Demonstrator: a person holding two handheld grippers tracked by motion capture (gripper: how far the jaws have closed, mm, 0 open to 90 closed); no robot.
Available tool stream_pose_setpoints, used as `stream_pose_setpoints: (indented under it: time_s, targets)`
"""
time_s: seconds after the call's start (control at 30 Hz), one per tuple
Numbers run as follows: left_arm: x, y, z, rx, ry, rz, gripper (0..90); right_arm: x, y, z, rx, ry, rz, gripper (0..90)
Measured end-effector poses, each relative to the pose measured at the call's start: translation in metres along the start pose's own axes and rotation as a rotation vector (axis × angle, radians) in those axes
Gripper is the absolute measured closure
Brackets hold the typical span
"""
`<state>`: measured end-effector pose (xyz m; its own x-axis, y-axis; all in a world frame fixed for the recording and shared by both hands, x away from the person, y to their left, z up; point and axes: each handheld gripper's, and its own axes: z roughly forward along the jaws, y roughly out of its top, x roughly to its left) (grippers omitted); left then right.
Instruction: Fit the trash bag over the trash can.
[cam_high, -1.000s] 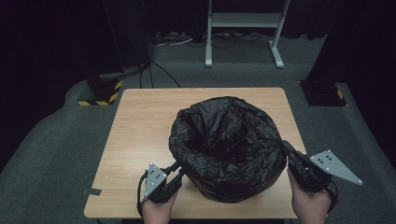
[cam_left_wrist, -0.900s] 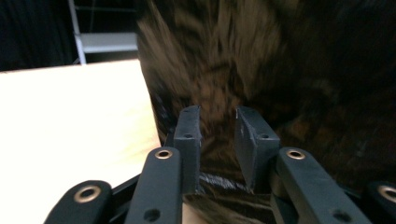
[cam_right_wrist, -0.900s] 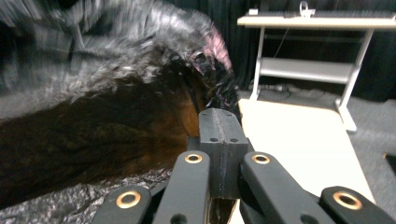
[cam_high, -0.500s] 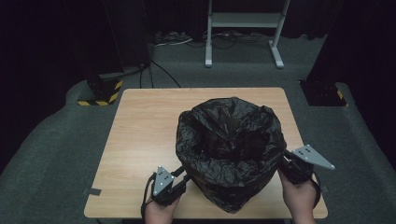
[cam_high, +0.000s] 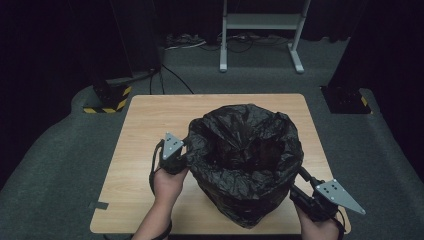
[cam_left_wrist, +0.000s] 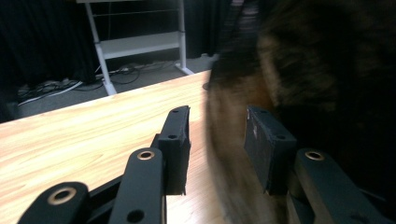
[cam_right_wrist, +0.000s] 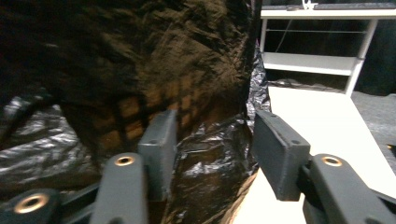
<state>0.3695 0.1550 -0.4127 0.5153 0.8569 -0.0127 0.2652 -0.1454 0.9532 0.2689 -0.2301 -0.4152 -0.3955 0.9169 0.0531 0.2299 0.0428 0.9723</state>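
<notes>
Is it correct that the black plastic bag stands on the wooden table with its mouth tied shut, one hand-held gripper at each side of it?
Not quite. The black plastic bag stands on the wooden table, with the left hand-held gripper and the right hand-held gripper at its sides, but its mouth is open, not tied shut. The high view shows the wide open rim.

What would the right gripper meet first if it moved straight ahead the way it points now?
Most likely the black bag: the right gripper has open fingers with crinkled plastic directly ahead and between them, though depth is unclear.
</notes>
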Motion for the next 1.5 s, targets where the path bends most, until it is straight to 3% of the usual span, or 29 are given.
stream_pose_setpoints:
  time_s: [0.2,0.27,0.37,0.43,0.47,0.57,0.67,0.77,0.87,0.93,1.03,1.17,1.23,1.33,1.43,1.5]
  targets:
    - [-0.008,-0.012,-0.022,-0.034,-0.006,-0.023,65.0,-0.008,0.007,0.026,0.008,0.001,-0.03,51.3]
    - [-0.015,-0.019,-0.036,-0.047,-0.002,-0.023,65.0,-0.013,0.01,0.037,-0.001,0.006,-0.05,51.4]
    - [-0.022,-0.034,-0.063,-0.074,-0.013,-0.016,61.9,-0.025,0.016,0.06,0.011,0.04,-0.04,47.8]
    - [-0.018,-0.038,-0.072,-0.071,0.023,-0.011,59.7,-0.031,0.024,0.068,0.038,0.024,-0.034,44.7]
    - [-0.011,-0.038,-0.075,-0.072,0.052,-0.015,59.7,-0.031,0.026,0.066,0.019,0.004,-0.047,44.0]
    - [0.004,-0.03,-0.069,-0.087,0.079,-0.072,54.5,-0.03,0.028,0.047,-0.014,-0.052,-0.055,40.5]
    - [0.004,-0.018,-0.049,-0.082,0.091,-0.036,52.0,-0.022,0.018,0.018,-0.03,-0.08,-0.065,39.4]
    - [0.0,-0.013,-0.033,-0.07,0.062,-0.026,52.7,-0.006,0.005,-0.007,-0.027,-0.068,-0.087,39.1]
    - [-0.008,-0.014,-0.032,-0.074,0.038,-0.01,54.3,0.008,-0.005,-0.014,-0.001,-0.03,-0.088,39.3]
    - [-0.013,-0.017,-0.036,-0.074,0.026,-0.017,55.4,0.013,-0.005,-0.008,0.002,-0.01,-0.1,39.4]
    - [-0.022,-0.023,-0.046,-0.061,0.031,-0.027,59.5,0.008,-0.001,0.009,-0.015,-0.033,-0.091,44.0]
    - [-0.038,-0.035,-0.063,-0.06,-0.015,-0.025,57.5,-0.02,0.01,0.046,-0.026,-0.042,-0.082,42.4]
    - [-0.042,-0.038,-0.071,-0.059,-0.008,-0.012,54.2,-0.032,0.015,0.061,-0.006,-0.045,-0.085,39.9]
    - [-0.031,-0.031,-0.09,-0.117,0.039,-0.046,53.2,-0.039,0.016,0.064,-0.001,-0.073,-0.081,39.9]
    - [-0.014,-0.002,-0.101,-0.209,0.059,-0.074,50.1,-0.038,0.012,0.056,-0.006,-0.076,-0.075,39.9]
    - [-0.009,0.019,-0.099,-0.253,0.048,-0.08,45.2,-0.034,0.008,0.05,0.0,-0.077,-0.077,39.9]
